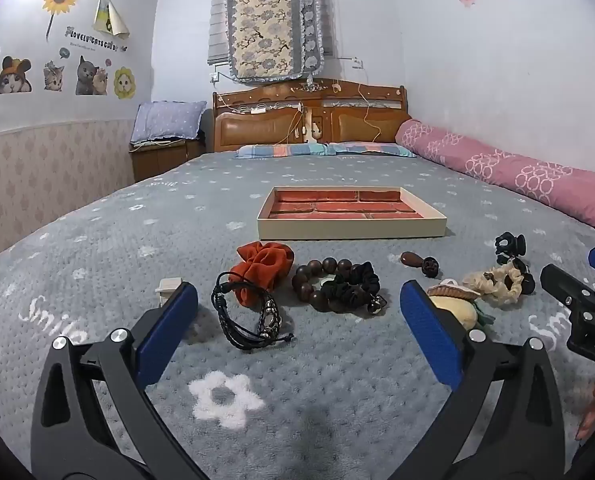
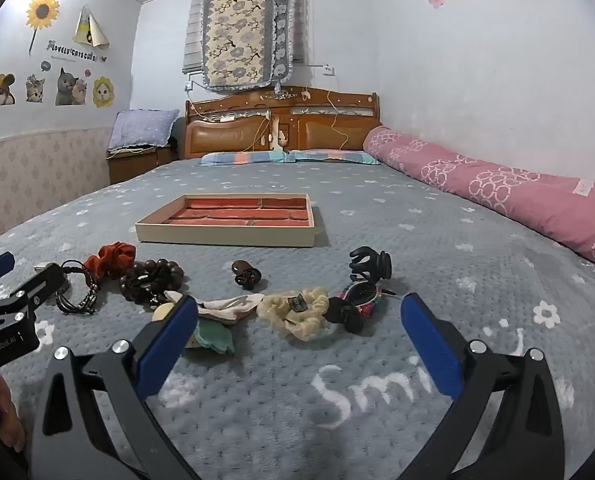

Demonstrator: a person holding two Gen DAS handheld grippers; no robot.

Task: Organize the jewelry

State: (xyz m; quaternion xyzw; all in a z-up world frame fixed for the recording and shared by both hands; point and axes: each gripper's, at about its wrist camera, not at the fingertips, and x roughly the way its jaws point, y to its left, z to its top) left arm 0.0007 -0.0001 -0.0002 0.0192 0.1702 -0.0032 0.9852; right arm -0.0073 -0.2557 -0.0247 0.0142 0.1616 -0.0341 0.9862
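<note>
A shallow cream tray [image 1: 351, 229] [image 2: 225, 237] with a red brick-pattern lining lies on the bed beyond a row of accessories. The row holds an orange scrunchie [image 1: 263, 268], a black cord bracelet [image 1: 253, 316], a wooden bead bracelet [image 1: 307, 284] with a black scrunchie [image 1: 355, 286], a small brown clip [image 2: 246, 274], a cream scrunchie [image 2: 293, 312] and a black claw clip [image 2: 369, 264]. My left gripper [image 1: 298, 292] hovers open before the bracelets with nothing between its fingers. Further right, my right gripper [image 2: 299, 303] stands open and empty before the cream scrunchie.
The grey flowered blanket [image 1: 225, 396] covers the whole bed. A pink bolster [image 2: 497, 188] runs along the right wall and a wooden headboard [image 1: 309, 120] stands at the far end. A yellow plush piece [image 1: 457, 306] and a small white clip [image 1: 168, 285] lie by the left gripper's fingers.
</note>
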